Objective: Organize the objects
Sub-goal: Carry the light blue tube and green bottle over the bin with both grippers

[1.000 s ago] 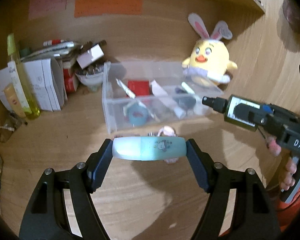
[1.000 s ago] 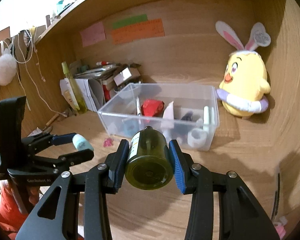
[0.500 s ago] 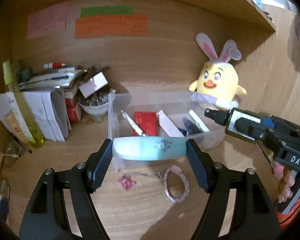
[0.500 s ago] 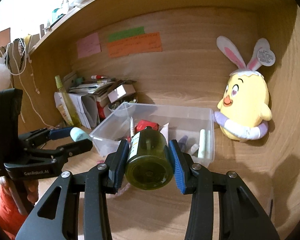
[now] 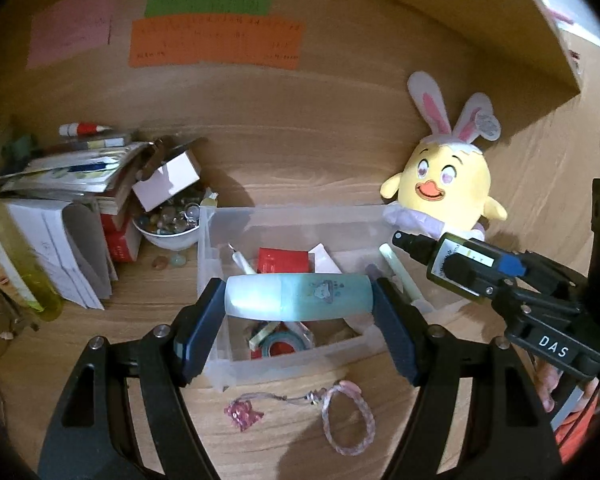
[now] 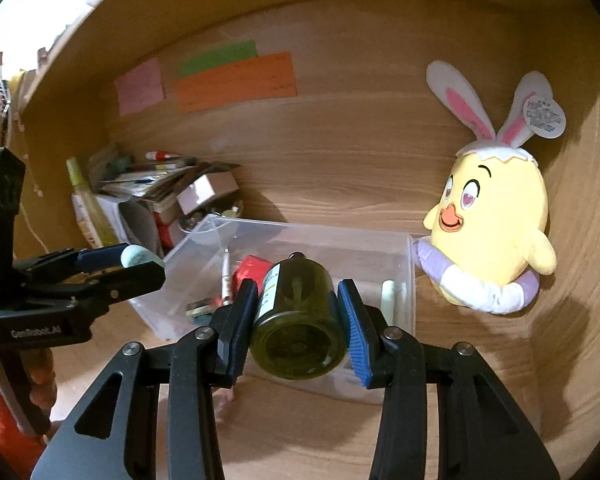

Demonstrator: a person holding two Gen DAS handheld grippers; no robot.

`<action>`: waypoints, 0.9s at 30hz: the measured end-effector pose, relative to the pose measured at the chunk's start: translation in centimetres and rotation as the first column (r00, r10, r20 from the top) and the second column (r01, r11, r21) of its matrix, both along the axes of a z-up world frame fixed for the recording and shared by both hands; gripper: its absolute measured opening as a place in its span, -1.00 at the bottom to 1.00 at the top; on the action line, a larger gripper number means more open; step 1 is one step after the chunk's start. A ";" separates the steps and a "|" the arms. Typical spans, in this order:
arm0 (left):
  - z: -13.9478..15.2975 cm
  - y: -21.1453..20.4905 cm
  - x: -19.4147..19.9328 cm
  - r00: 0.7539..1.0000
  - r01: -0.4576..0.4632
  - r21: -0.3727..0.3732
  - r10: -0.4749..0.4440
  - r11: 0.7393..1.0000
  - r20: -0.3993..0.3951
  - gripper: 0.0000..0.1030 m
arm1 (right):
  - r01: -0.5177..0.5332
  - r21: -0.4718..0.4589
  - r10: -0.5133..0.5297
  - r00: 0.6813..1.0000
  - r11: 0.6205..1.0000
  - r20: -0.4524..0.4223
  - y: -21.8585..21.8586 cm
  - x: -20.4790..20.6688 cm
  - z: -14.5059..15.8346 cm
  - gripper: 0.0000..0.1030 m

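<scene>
Meanwhile, the left gripper (image 5: 298, 300) clamps a teal tube (image 5: 298, 295) endwise. The right gripper (image 6: 296, 320) squeezes a green glass bottle's (image 6: 298, 320) slick, probably breakable sides.

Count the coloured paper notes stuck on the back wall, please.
3, all on the wooden back panel: a pink note at the left, a green strip to its right, and a larger orange note just below the green one. None seems hidden.

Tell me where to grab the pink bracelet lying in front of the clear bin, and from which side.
Take the pink bracelet from above, pinching one side of its loop across the cord. It lies flat on the wooden surface, so no side approach gets under it; the open centre admits one finger.
</scene>
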State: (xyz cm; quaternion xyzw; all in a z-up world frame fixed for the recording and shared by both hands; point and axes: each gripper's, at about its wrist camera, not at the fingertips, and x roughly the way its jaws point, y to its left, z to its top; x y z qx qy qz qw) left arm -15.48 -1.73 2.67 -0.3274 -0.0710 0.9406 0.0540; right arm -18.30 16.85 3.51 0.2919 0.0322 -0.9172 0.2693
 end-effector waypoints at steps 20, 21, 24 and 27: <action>-5.1 2.2 -5.8 0.989 0.079 -0.097 -0.066 0.992 0.131 0.42 | 0.039 0.094 -0.049 0.993 0.995 0.109 -1.8 -4.7 -5.0 -0.26; -5.2 2.1 -5.9 0.988 0.081 -0.094 -0.068 0.992 0.136 0.42 | 0.039 0.101 -0.050 0.993 0.994 0.110 -1.9 -4.8 -5.2 -0.26; -5.3 1.9 -5.9 0.987 0.086 -0.080 -0.074 0.993 0.142 0.42 | 0.043 0.116 -0.055 0.994 0.992 0.097 -2.2 -4.7 -5.2 -0.26; -5.2 1.9 -5.8 0.988 0.082 -0.083 -0.070 0.993 0.138 0.43 | 0.045 0.132 -0.057 0.995 0.990 0.085 -2.3 -4.6 -5.3 -0.26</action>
